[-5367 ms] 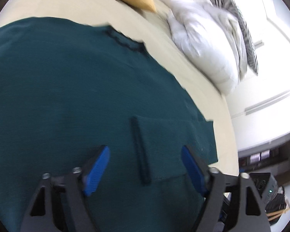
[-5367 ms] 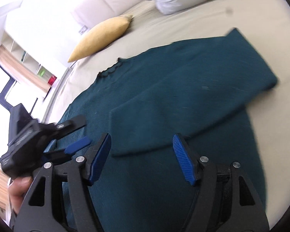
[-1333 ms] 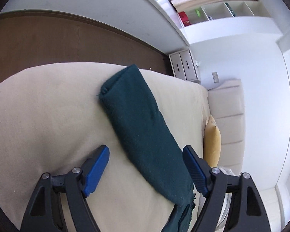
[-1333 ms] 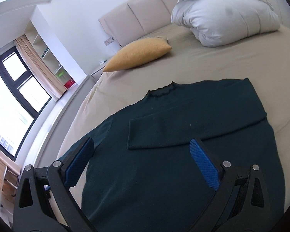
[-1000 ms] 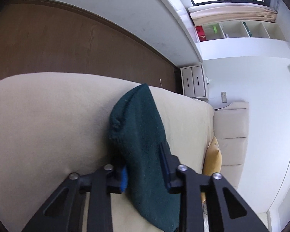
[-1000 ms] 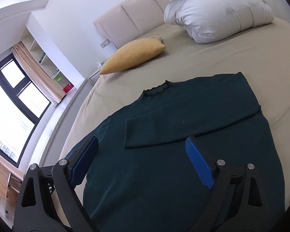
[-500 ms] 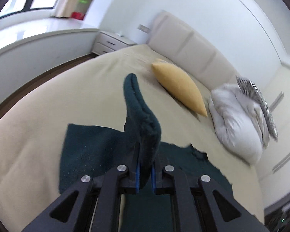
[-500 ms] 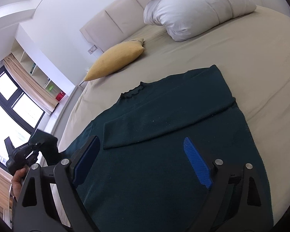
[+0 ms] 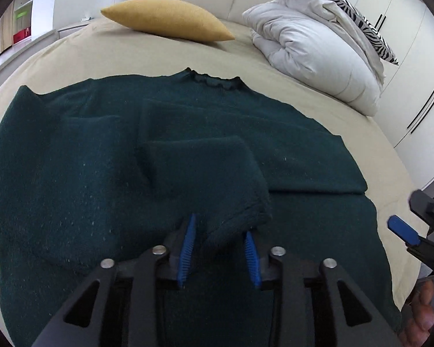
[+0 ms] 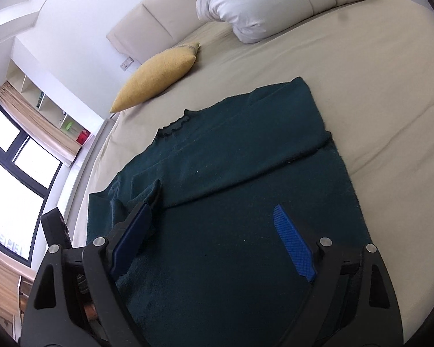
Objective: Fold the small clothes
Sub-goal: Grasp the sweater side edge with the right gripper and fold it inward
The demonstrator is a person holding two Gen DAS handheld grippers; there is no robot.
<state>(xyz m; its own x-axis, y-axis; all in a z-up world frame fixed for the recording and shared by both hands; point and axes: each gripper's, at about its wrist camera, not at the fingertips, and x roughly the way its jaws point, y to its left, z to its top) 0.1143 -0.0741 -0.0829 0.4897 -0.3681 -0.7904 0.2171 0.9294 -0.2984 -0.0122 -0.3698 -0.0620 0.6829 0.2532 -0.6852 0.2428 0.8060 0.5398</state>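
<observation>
Left gripper point(image 9: 220, 244), jaws just opening, releases the sleeve cuff point(image 9: 234, 217) across the dark green sweater point(image 9: 72, 173); right gripper point(image 10: 214, 240), at 3 o'clock, gapes empty, awaiting the next fold.

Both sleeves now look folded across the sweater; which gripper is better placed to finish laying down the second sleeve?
Left. The left gripper has the cuff of the second sleeve between its jaws, which have just been opening. The right gripper hangs open over the sweater's lower body, holding nothing.

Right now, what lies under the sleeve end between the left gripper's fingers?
Under the sleeve end lies the green sweater, with the other sleeve folded across it. The beige bed beneath is covered there.
</observation>
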